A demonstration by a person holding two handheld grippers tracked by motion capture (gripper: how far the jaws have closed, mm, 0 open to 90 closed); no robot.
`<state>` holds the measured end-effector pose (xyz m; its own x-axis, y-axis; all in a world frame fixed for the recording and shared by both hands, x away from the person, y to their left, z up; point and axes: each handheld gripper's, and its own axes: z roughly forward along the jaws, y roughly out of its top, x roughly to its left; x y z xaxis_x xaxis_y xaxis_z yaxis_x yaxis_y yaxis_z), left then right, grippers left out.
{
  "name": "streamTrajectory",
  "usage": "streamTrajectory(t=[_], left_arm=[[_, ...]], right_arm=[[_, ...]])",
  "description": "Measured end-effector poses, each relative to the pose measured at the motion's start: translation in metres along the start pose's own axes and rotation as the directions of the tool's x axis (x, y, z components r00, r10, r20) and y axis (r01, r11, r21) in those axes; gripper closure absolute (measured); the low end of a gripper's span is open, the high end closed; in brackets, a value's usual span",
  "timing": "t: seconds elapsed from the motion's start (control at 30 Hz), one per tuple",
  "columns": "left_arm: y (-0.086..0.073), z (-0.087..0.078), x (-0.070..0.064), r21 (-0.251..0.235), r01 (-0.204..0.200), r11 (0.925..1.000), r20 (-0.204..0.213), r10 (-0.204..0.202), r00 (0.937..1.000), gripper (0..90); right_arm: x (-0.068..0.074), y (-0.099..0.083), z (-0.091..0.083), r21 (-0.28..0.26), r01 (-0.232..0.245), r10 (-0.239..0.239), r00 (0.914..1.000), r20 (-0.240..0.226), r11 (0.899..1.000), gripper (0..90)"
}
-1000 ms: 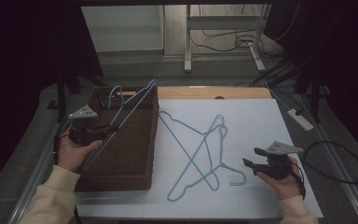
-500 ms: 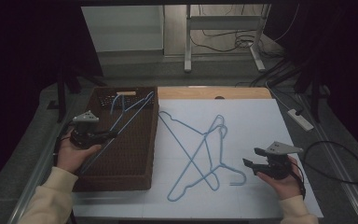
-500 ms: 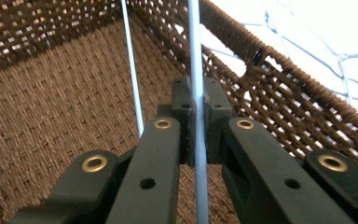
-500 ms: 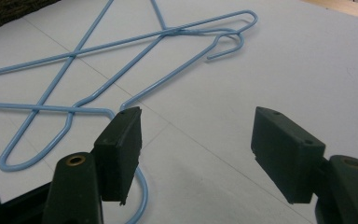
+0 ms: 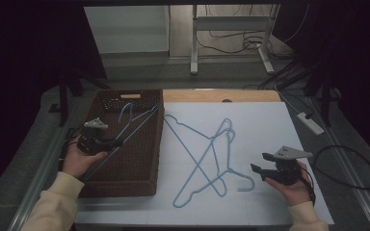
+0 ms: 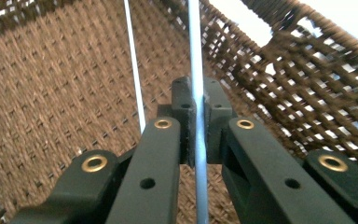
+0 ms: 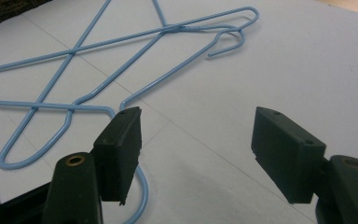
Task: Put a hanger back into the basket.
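A blue wire hanger [image 5: 137, 126] slants down into the brown woven basket [image 5: 139, 168] at the left. My left gripper [image 5: 119, 142] is shut on its wire. In the left gripper view the wire [image 6: 196, 56] runs straight up between the closed jaws of that gripper [image 6: 196, 100], over the basket's weave [image 6: 51, 93]. Two more blue hangers [image 5: 200, 162] lie crossed on the white sheet [image 5: 270, 125]. My right gripper [image 5: 259, 162] stands open just right of their hooks, with nothing in it. In the right gripper view it [image 7: 196, 144] hovers low over the sheet, with the hangers [image 7: 170, 29] ahead and one hook [image 7: 142, 196] beneath its left jaw.
A white power strip [image 5: 310, 122] lies off the sheet's right edge, and a black cable [image 5: 351, 163] loops beside it. A strip of bare wooden tabletop [image 5: 212, 95] shows behind the sheet. Metal stand legs and cables are on the floor farther back.
The hanger held by my left gripper has dropped lower and now lies flatter in the basket. The right gripper and the two hangers on the sheet have stayed put.
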<state>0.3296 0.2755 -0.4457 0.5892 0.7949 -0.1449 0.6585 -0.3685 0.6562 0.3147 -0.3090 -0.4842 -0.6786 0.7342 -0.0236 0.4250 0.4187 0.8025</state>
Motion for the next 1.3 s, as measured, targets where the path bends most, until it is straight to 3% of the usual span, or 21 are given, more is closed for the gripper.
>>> streamTrajectory(t=[0.2,0.27,0.33,0.53,0.63,0.9,0.93,1.03,1.07,1.1,1.13,1.17,1.2,1.23,1.3], left_arm=[[-0.004,0.011,0.006,0.066,0.025,0.9975,-0.013,-0.024,0.9996,86.1],[-0.004,0.015,0.006,0.113,0.008,0.9935,-0.077,0.000,0.9971,86.0],[-0.005,0.018,0.006,0.137,0.016,0.9904,-0.093,-0.003,0.9956,86.0],[-0.003,0.023,0.011,0.202,0.041,0.9786,-0.209,0.002,0.9780,85.9],[-0.003,0.027,0.015,0.225,0.057,0.9727,-0.237,-0.002,0.9714,85.7],[-0.003,0.028,0.022,0.237,0.101,0.9663,-0.301,-0.025,0.9532,83.2],[-0.003,0.028,0.023,0.238,0.105,0.9656,-0.307,-0.028,0.9512,81.4],[-0.003,0.027,0.023,0.231,0.119,0.9656,-0.365,-0.028,0.9305,52.3],[-0.003,0.025,0.021,0.214,0.119,0.9696,-0.376,-0.030,0.9260,44.6],[-0.002,0.022,0.019,0.190,0.111,0.9755,-0.383,-0.031,0.9233,37.2],[-0.002,0.022,0.019,0.190,0.111,0.9755,-0.383,-0.031,0.9233,33.7],[-0.001,0.015,0.017,0.146,0.107,0.9835,-0.385,-0.043,0.9219,31.4],[-0.001,0.015,0.017,0.146,0.107,0.9835,-0.385,-0.043,0.9219,30.1],[0.000,0.007,0.013,0.100,0.100,0.9899,-0.383,-0.055,0.9220,29.0],[0.000,0.005,0.013,0.092,0.097,0.9910,-0.389,-0.054,0.9197,28.4]], right_arm=[[0.000,0.000,0.001,0.003,0.001,-0.001,1.0000,0.001,1.000,33.9],[0.001,0.000,0.001,0.007,0.002,-0.002,1.0000,0.002,1.000,33.9],[0.001,0.000,0.001,0.008,0.002,-0.002,1.0000,0.001,1.000,33.9],[0.000,0.000,0.001,0.007,0.001,-0.001,1.0000,0.000,1.000,33.9],[0.000,0.000,0.001,0.013,0.004,-0.004,1.0000,0.000,1.000,33.8],[0.000,-0.001,0.003,0.019,0.006,-0.006,1.0000,-0.001,1.000,33.7],[0.000,-0.001,0.003,0.020,0.006,-0.006,1.0000,-0.001,1.000,33.7],[0.001,-0.001,0.003,0.019,0.007,-0.007,1.0000,-0.002,1.000,33.7],[0.001,-0.001,0.003,0.018,0.008,-0.007,1.0000,-0.002,1.000,33.7],[0.001,-0.001,0.003,0.018,0.007,-0.007,1.0000,-0.001,1.000,33.7],[0.001,-0.001,0.003,0.019,0.007,-0.007,1.0000,0.000,1.000,33.7],[0.000,-0.001,0.002,0.020,0.006,-0.006,1.0000,-0.002,1.000,33.7],[0.000,-0.001,0.003,0.019,0.006,-0.006,1.0000,-0.002,1.000,33.7],[0.000,-0.001,0.003,0.020,0.007,-0.007,1.0000,-0.002,1.000,33.6],[0.001,-0.001,0.003,0.018,0.006,-0.006,1.0000,-0.002,1.000,33.6]])
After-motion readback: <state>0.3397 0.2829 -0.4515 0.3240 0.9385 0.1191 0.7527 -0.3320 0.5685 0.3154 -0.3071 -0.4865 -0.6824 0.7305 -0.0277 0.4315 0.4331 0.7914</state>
